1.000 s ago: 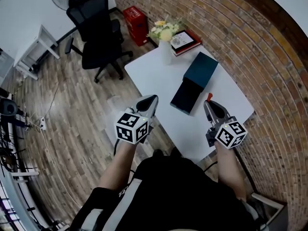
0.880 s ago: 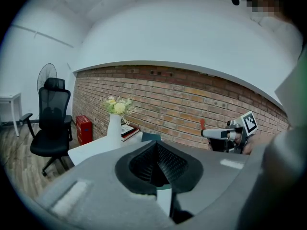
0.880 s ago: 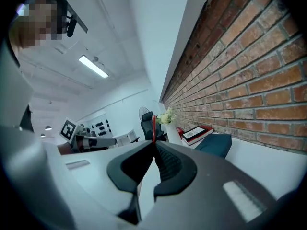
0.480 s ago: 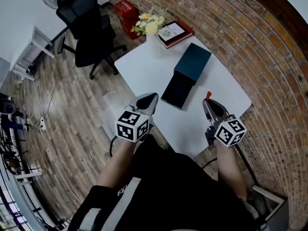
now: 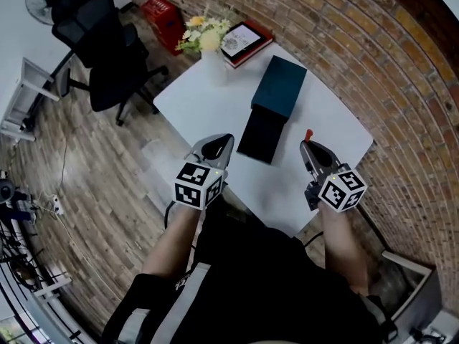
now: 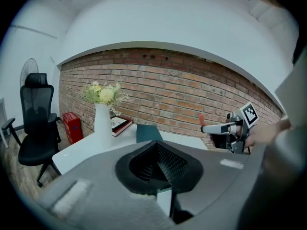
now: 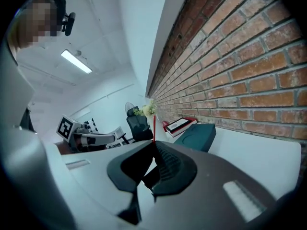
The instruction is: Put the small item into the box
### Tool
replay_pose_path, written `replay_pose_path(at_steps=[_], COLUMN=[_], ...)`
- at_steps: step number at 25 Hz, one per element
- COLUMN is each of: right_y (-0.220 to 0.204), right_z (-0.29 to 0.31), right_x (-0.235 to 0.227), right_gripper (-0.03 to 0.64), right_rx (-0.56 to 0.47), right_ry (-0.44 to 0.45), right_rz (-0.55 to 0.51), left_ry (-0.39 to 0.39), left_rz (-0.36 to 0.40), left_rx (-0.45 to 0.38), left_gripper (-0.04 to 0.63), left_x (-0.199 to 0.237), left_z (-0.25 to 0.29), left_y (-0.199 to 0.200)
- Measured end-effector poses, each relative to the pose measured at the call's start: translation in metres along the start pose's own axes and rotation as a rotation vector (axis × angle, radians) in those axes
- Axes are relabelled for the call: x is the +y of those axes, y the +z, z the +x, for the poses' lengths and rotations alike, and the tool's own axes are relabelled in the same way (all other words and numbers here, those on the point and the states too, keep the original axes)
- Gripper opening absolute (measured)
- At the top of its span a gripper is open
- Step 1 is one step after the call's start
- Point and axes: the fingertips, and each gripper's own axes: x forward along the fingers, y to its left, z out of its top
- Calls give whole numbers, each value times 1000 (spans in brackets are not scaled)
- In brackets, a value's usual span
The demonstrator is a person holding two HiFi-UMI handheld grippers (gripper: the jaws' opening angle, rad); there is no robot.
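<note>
A dark teal box (image 5: 280, 84) lies on the white table (image 5: 208, 110), and a darker open part (image 5: 261, 135) rests against its near end. My right gripper (image 5: 307, 144) hovers over the table right of the box, shut on a small thin red item (image 5: 309, 134). In the right gripper view the red item (image 7: 153, 127) sticks up from the shut jaws, with the box (image 7: 196, 136) lying ahead. My left gripper (image 5: 225, 142) hangs at the table's near left edge, shut and holding nothing. The box (image 6: 147, 132) also shows in the left gripper view.
A white vase of flowers (image 5: 208, 49) and a framed book (image 5: 243, 40) stand at the table's far end. The brick wall (image 5: 373, 63) runs along the right side. A black office chair (image 5: 93, 45) and a red crate (image 5: 163, 13) stand on the wooden floor.
The head view has swung, so the table and box sit further left and higher in the picture. Both grippers keep nearly the same pose, the right still shut on the red item.
</note>
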Motion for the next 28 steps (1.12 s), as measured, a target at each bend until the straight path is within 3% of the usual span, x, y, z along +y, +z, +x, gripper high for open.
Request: replay_pose_path(at_steps=[7,17,28], right_y=[-10,-17,-66], right_z=[43,80,118], right_x=[20,29,-4], right_gripper=[14,14,14], right_rx=[16,42,220], right_ry=[-63,-125,-173], right_rz=[41,78,71], left_ry=[-78,-195,-262], left_rz=[70,56,72], left_rx=[50,62,87], left_gripper=[6,6,6], left_x=[37,59,59], left_z=[19,38,73], left_y=[-2,5,7])
